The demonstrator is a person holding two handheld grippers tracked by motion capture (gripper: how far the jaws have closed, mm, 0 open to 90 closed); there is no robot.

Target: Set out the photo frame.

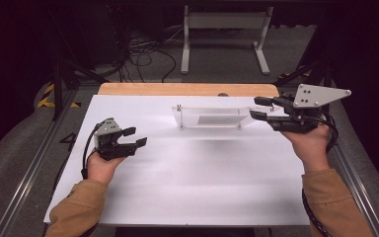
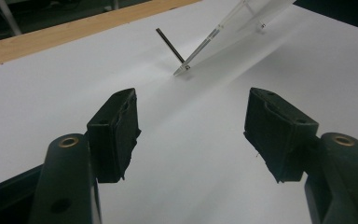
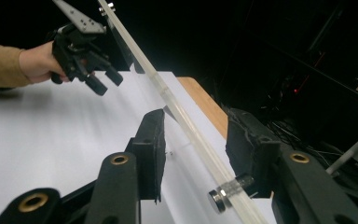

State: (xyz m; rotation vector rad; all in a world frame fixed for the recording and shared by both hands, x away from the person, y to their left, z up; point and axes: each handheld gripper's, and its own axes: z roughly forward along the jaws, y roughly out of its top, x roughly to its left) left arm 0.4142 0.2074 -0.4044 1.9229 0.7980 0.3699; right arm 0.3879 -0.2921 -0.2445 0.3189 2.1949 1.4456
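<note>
White tabletop [image 1: 187,168] with a wood strip along the far edge, dark room behind it, cables and a white frame on the floor back there. No containers on the table, so nothing to report inside anything.

On the tabletop is a clear acrylic stand [image 1: 212,117], a see-through panel with small metal standoffs at its corners. It sits near the far edge, a bit right of the middle. Its long axis runs left to right, parallel to that far edge, and the panel leans back, tilted rather than upright. In the left gripper view a thin black rod [image 2: 170,45] props it at one end.

Right gripper [image 1: 257,108] is at the stand's right end, jaws pointing left along the panel. In its own view the panel's edge runs between the two pads, but they stand apart from it with a gap on each side, so it's released, not clamped.

Left gripper [image 1: 135,138] hovers over the left part of the tabletop, well apart from the stand, jaws spread wide with nothing between them.
</note>
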